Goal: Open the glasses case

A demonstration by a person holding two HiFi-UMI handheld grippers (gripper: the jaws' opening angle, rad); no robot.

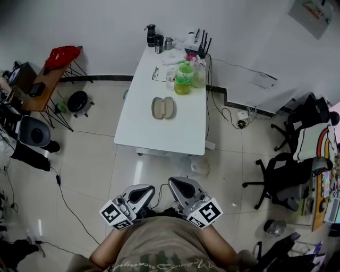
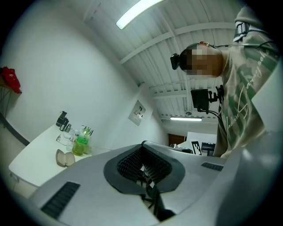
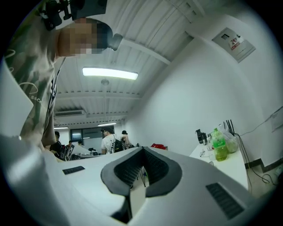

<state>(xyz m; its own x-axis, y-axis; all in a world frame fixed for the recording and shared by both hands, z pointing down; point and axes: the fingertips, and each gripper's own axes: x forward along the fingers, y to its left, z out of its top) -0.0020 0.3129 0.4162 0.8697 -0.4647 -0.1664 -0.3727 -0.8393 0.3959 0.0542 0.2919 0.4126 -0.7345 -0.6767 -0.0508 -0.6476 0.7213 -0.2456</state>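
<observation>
On the table (image 1: 159, 135), glasses case (image 1: 163, 108) lies open; left gripper (image 1: 143, 189), right gripper (image 1: 179, 183) jaws closed, empty.

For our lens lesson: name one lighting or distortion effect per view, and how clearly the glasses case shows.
Head view: even light, bowed room edges, glasses case small but sharp on the table; left gripper view: black fisheye corners, ceiling lamp blown out, case tiny; right gripper view: same corners, glaring strip light, case unclear.

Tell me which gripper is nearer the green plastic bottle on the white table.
Right. The right gripper sits near the person's body, almost directly below the green plastic bottle in the head view; the left gripper is beside it, offset further left.
</observation>
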